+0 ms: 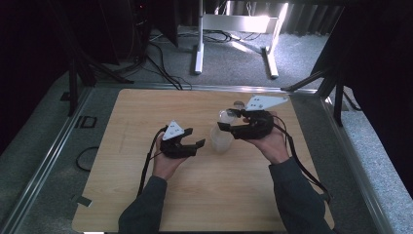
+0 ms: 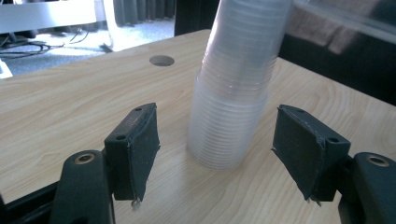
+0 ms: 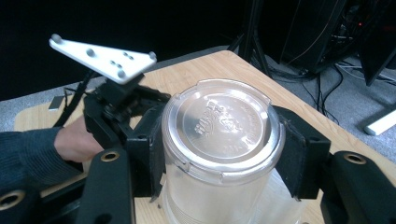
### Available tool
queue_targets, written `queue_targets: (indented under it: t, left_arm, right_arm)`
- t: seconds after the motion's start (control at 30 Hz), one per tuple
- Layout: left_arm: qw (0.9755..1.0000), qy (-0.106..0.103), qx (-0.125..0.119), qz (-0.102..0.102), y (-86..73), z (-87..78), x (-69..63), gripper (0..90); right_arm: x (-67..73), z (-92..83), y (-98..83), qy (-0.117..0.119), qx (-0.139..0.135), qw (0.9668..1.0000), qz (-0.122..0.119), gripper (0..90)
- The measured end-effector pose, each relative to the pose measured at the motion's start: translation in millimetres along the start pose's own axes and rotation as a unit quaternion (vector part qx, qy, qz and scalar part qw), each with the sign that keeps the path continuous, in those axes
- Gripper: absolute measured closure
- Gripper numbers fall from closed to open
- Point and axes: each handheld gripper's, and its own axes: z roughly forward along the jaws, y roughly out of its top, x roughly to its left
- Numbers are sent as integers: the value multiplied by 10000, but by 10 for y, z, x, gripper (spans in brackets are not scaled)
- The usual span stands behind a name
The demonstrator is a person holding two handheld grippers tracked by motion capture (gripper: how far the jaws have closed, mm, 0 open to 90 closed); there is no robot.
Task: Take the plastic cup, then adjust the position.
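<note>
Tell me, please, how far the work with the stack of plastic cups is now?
Done: the right gripper is shut on the top of the upside-down stack of cups, which stands on the table. In hand: the left gripper faces the lower stack, jaws open, not touching it. Left: no cup looks separated yet.

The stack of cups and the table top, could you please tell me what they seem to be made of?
The stack of cups looks like thin clear plastic, glossy: the table shows through its ribbed walls. The table top looks like pale wood or a wood-look laminate, matte, with visible grain lines.
</note>
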Motion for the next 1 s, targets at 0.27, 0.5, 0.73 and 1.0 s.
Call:
queue_targets:
  t: [0.27, 0.5, 0.73, 1.0]
  left_arm:
    - [9998, -113, -97, 91, 16, -160, -40, 302]
    - [9996, -190, -190, 96, 4, -237, -56, 296]
    - [9993, -224, -271, 125, -5, -304, -69, 296]
    - [9985, -360, -349, 203, 36, -357, -123, 295]
  right_arm:
    - [-27, 19, -120, 124, 1, 9997, 189, 413]
    - [-30, 36, -208, 202, -9, 9993, 303, 413]
    - [-37, 54, -257, 202, 14, 9993, 329, 412]
    - [-63, 112, -366, 299, -11, 9982, 523, 412]
